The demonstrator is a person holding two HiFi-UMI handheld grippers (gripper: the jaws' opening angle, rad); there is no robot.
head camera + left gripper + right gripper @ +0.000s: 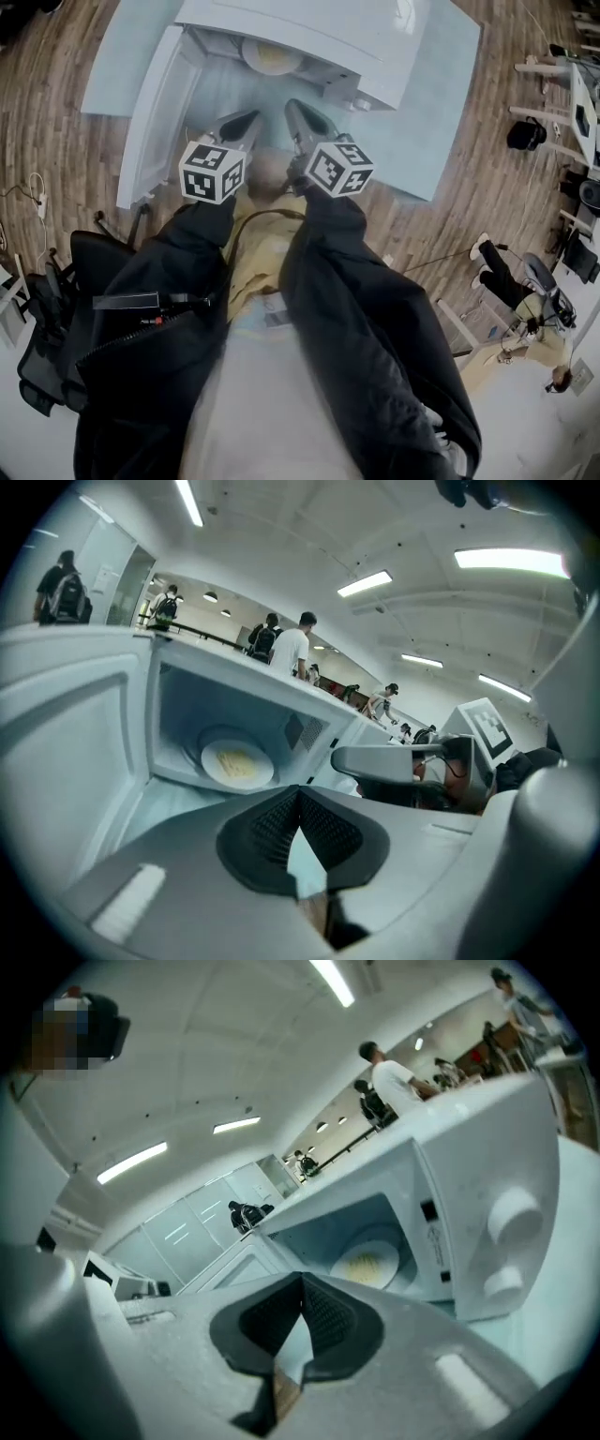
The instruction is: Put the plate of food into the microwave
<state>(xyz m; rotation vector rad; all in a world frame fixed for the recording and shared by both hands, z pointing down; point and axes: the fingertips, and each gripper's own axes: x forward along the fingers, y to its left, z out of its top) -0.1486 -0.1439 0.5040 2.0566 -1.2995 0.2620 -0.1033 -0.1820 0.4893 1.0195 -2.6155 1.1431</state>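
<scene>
Two grippers are held side by side in the head view, both aimed at a white microwave (328,28) on a pale blue table (441,122). The left gripper (246,127) and the right gripper (302,117) are near each other but apart, just short of the microwave's opening. The door (155,112) hangs wide open to the left. Inside, the plate of food (272,56) lies flat on the microwave's floor, well back from both grippers. Dark sleeves (356,281) run down from the marker cubes. A black chair (47,328) stands on the wood floor at the left, and a seated person (525,309) is at the far right.

From the left gripper view, the jaws are pressed together at their tips with nothing pinched between them. Beyond them the plate sits in the middle of the open microwave, a yellowish portion of food on it. The open door fills the left side, and the other gripper reaches in from the right. Several people stand in the background under ceiling lights.

From the right gripper view, the jaws likewise meet at the tips and hold nothing. The plate shows inside the microwave past them, and two round knobs (511,1213) sit on the panel to the right of the opening.
</scene>
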